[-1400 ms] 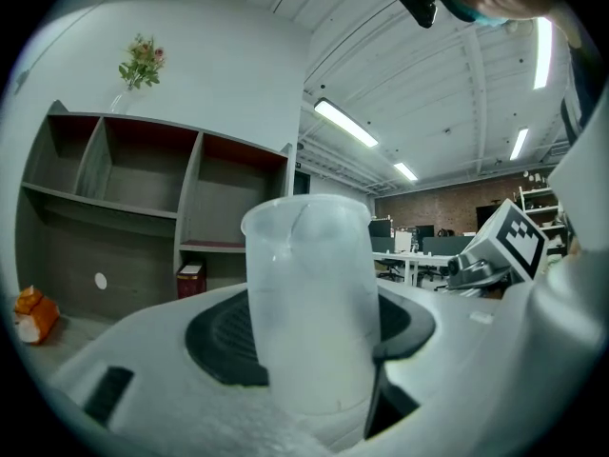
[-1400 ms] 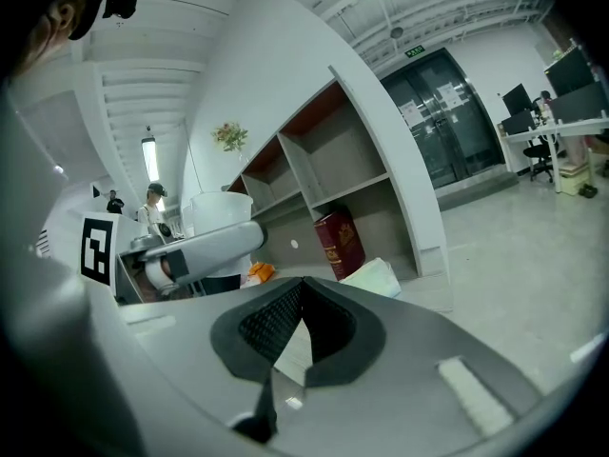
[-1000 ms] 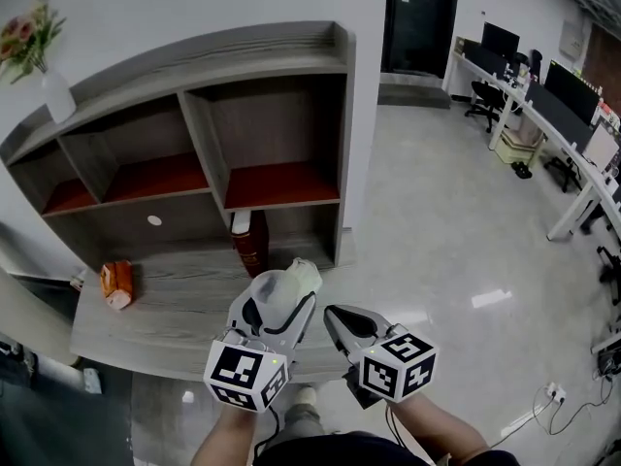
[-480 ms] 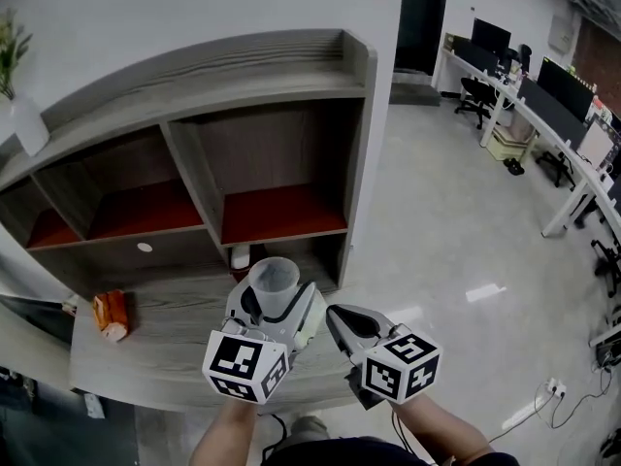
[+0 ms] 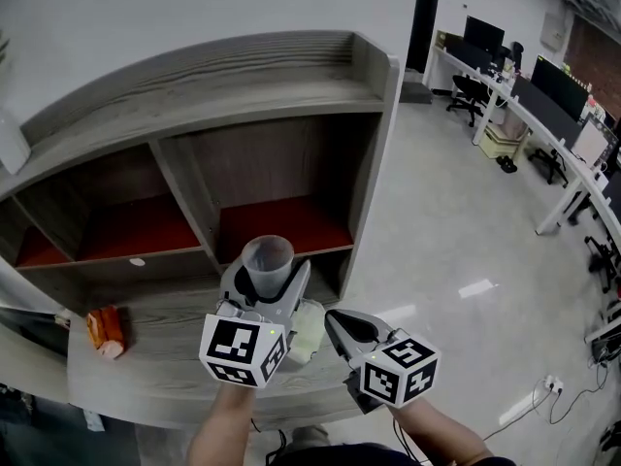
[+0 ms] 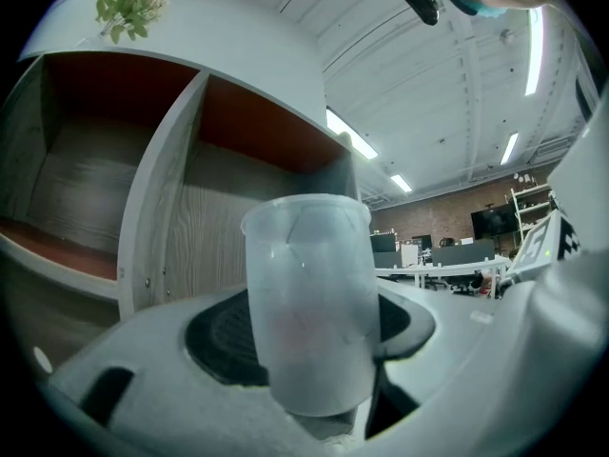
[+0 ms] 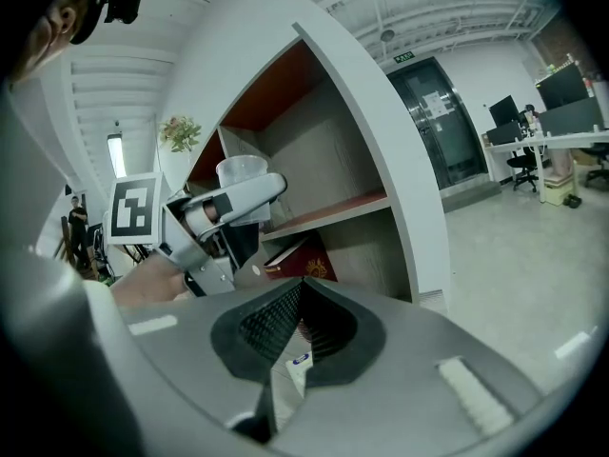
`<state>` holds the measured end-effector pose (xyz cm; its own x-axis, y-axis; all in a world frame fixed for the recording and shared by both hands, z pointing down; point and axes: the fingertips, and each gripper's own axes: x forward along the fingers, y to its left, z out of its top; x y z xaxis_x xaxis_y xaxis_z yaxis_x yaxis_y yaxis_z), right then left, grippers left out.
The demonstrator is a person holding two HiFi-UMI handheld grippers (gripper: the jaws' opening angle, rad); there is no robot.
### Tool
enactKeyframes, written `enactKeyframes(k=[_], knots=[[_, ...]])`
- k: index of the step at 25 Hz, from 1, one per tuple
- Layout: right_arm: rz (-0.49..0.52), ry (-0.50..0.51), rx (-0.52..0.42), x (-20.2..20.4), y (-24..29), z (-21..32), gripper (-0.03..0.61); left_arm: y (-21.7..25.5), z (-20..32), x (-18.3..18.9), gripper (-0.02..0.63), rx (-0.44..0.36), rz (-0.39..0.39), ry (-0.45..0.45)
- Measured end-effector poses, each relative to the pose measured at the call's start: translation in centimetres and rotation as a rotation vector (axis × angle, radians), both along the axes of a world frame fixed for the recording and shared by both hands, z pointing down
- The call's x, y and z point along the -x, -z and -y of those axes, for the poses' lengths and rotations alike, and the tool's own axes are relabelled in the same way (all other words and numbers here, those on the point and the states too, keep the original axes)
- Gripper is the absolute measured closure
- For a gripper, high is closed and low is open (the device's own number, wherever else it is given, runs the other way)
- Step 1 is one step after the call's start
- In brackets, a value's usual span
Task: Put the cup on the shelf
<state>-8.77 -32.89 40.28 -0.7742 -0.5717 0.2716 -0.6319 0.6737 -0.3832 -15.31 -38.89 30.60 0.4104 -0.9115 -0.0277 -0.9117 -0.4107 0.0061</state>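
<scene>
A clear, frosted plastic cup stands upright between the jaws of my left gripper, which is shut on it. The cup fills the middle of the left gripper view, in front of the shelf's compartments. The grey wooden shelf has red-brown boards; its right compartment lies just beyond the cup and holds nothing. My right gripper hangs lower and to the right, shut with nothing in it. From the right gripper view, the cup is about level with the red board.
An orange packet lies on the grey desk at the left. A pale white-green item sits under the grippers. A dark red book stands below the shelf. Flowers top the unit. Office desks stand at the far right.
My left gripper has carried the cup up and forward, closer to the shelf's right compartment. The right gripper has followed a little. The shelf now looks nearer and larger.
</scene>
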Motion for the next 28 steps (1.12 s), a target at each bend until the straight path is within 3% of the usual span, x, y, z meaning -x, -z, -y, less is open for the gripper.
enactKeyframes(k=[10, 14, 19, 24, 28], knots=[[-0.020, -0.018, 0.053, 0.4, -1.9, 1.1, 0.578, 1.7, 5.0, 0.9, 0.344, -0.070, 0.025, 0.012], [-0.021, -0.039, 0.072, 0.0, -2.6, 1.7, 0.578, 1.8, 6.2, 0.7, 0.344, -0.117, 0.110, 0.018], [-0.017, -0.049, 0.091, 0.0, -3.3, 2.2, 0.578, 1.5, 7.1, 0.0, 0.342, -0.147, 0.296, 0.030], [-0.024, -0.061, 0.109, 0.0, -3.9, 2.3, 0.578, 2.0, 8.5, 0.2, 0.342, -0.144, 0.294, 0.020], [-0.031, -0.069, 0.113, -0.2, -4.1, 2.2, 0.577, 1.3, 9.3, 0.3, 0.339, -0.084, 0.330, 0.040]])
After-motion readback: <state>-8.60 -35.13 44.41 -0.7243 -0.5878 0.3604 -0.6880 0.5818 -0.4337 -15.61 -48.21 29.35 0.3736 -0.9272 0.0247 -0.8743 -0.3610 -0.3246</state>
